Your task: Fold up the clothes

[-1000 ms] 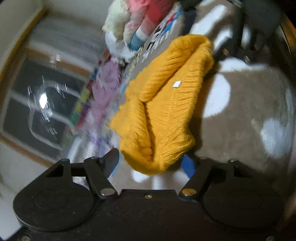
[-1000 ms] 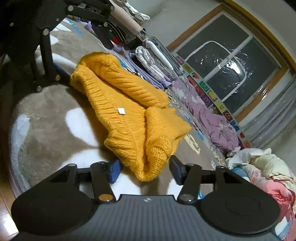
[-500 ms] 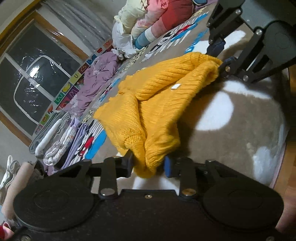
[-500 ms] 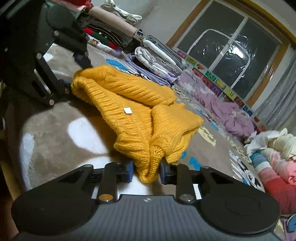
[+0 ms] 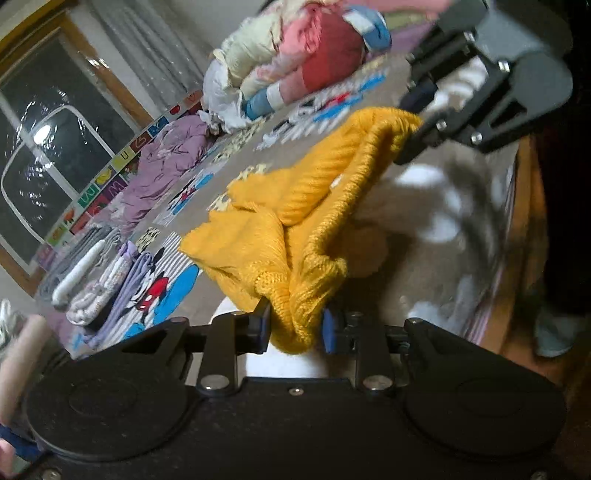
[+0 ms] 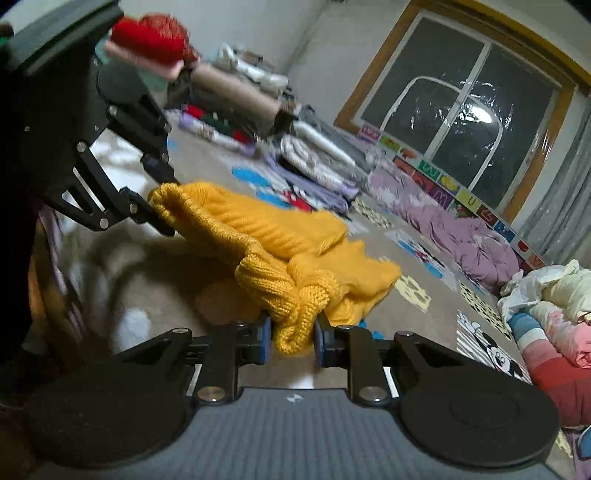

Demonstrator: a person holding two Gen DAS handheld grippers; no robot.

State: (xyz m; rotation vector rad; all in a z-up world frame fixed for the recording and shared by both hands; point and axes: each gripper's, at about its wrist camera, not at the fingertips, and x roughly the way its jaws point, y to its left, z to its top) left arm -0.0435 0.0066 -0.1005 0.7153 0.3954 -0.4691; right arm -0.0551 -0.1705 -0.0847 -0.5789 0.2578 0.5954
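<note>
Lifted now, yellow sweater hangs above patterned rug.

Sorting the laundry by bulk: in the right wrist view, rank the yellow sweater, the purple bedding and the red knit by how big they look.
1. yellow sweater, though it is nearest the camera.
2. purple bedding, lying farther back, so its true size is unsure.
3. red knit, blurred, atop a stack.

The sweater stretched between the left gripper and right gripper, above the rug; folded clothes lay beyond.
</note>
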